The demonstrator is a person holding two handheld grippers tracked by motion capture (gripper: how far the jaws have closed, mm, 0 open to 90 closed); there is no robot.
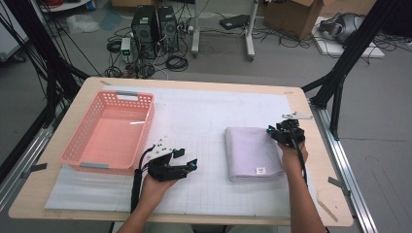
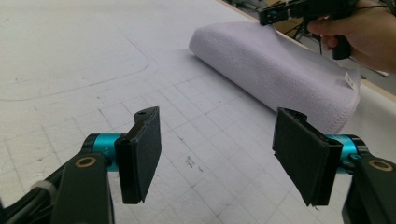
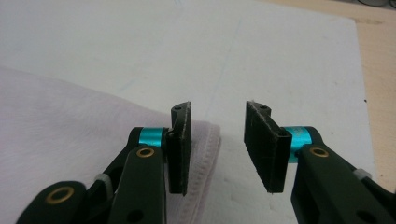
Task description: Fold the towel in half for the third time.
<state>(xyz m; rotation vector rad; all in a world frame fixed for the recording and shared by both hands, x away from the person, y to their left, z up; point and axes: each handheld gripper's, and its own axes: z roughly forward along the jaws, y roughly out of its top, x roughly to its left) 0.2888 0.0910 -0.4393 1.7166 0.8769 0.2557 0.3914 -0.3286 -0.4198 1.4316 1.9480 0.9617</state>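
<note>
A workshop floor strewn with cables and computer towers lies behind a pale wooden table (image 1: 58, 194) covered by a white gridded mat (image 1: 194, 121). The landmark is the folded lilac towel (image 1: 252, 153), lying flat on the mat toward the person's right, its rolled fold facing the pink plastic basket (image 1: 109, 131), which stands well apart from the towel on its left.

The right gripper (image 1: 281, 132) sits at the towel's far right corner, and in the right gripper view its jaws stand parted with nothing pinched; one pad (image 3: 180, 147) is over the stitched hem (image 3: 210, 154), the other (image 3: 262, 144) over bare mat just beside the towel. So it is released, nothing grasped yet. The left gripper (image 1: 182, 161) hovers between the towel and the basket, nearer the towel's left fold; its jaws gape wide in the left gripper view, empty, aimed across the grid at the towel's long side.

As for handling, this looks like soft, light terry: limp, no stiffness, and likely to sag or unfold if lifted from one point. The hemmed corner is the sensible bite, catching all the layers together. My read is that a second hold on the near corner by the small white label (image 1: 260, 170) would keep the fold intact.
</note>
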